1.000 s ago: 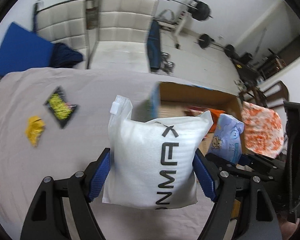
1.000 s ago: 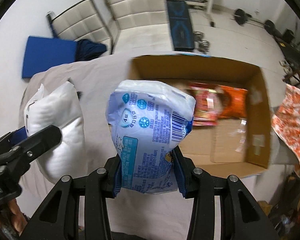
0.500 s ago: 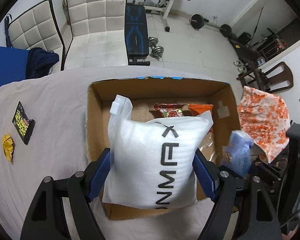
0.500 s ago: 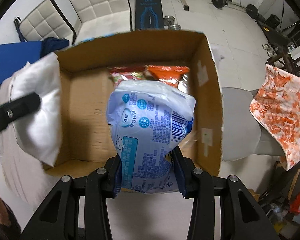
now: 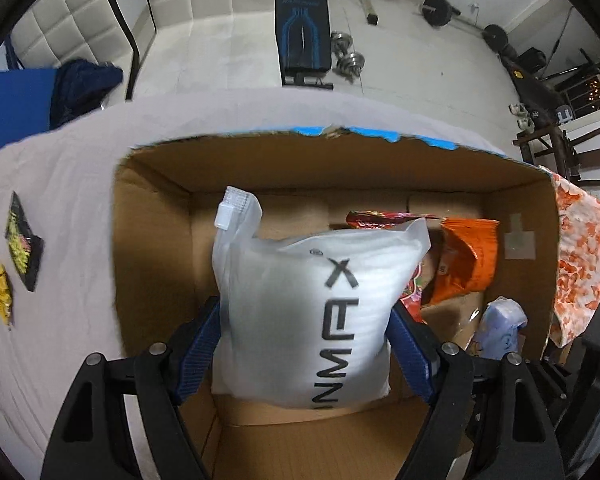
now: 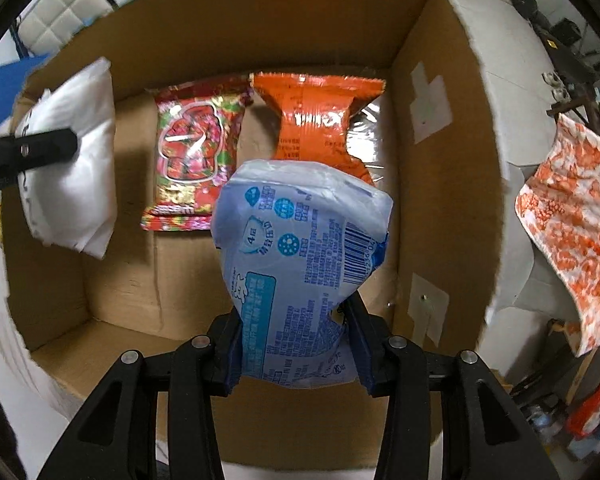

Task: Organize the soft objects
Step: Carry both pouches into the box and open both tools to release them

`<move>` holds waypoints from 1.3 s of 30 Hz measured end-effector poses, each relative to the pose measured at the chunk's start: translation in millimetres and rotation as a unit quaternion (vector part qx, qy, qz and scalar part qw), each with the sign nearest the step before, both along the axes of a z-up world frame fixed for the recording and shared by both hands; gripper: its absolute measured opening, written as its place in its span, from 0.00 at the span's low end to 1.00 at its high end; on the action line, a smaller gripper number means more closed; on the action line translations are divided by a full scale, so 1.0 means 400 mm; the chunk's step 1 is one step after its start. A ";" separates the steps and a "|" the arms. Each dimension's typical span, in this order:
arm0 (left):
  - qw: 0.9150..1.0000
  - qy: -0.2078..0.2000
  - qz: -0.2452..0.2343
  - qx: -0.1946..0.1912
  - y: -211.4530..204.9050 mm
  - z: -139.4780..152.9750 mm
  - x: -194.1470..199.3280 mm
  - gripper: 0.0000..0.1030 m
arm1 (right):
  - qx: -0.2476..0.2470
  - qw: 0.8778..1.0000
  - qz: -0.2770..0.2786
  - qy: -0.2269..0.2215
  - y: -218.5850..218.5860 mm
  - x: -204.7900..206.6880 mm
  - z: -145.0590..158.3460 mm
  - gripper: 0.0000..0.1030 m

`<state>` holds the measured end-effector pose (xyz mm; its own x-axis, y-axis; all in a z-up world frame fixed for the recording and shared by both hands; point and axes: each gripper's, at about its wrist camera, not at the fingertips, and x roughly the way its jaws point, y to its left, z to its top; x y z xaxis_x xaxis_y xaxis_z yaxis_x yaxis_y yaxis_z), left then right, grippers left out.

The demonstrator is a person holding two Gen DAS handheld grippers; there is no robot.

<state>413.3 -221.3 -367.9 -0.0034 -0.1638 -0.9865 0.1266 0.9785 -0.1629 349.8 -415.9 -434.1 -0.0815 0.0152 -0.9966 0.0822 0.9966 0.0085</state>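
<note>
Over the open cardboard box (image 5: 156, 240), you bring both hands down at once, each with a soft pack to stow. Your left gripper (image 5: 306, 344) points straight down, its blue pads (image 5: 202, 344) pressed wide apart against the flanks of a puffy white foam-wrap bag (image 5: 308, 312) with black lettering; the jaws have just eased outward a little, yet the bag sits pinched between them, hanging above the box's left half. Your right gripper (image 6: 296, 352) has hold of a pale blue tissue pack (image 6: 300, 256) by its lower end, jaws set fairly narrow and biting into the soft wrapper; they too have just been opening slightly, with the pack between them and the pads on it. That pack hangs over the right half, just above the box floor.

Two packs already lie flat against the far wall: a red patterned snack bag (image 6: 196, 152) and, just beside it, an orange snack bag (image 6: 320, 116). On the grey cloth (image 5: 72, 200) outside the box, a black-and-yellow packet (image 5: 22, 248) and a small yellow packet (image 5: 0, 292) wait, well apart from the box.

The step in hand looks like the placing of both packs. The next move calls for lowering each until it rests on bare cardboard, the white bag on the clear left side, the blue pack in front of the orange bag, then widening the jaws fully and lifting straight up so neither soft wrapper drags on a pad.
</note>
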 end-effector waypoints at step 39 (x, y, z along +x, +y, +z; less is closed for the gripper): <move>0.989 -0.148 -0.013 0.012 0.059 0.328 -0.308 0.98 | -0.025 0.986 -0.011 -0.167 0.026 -0.166 0.376 1.00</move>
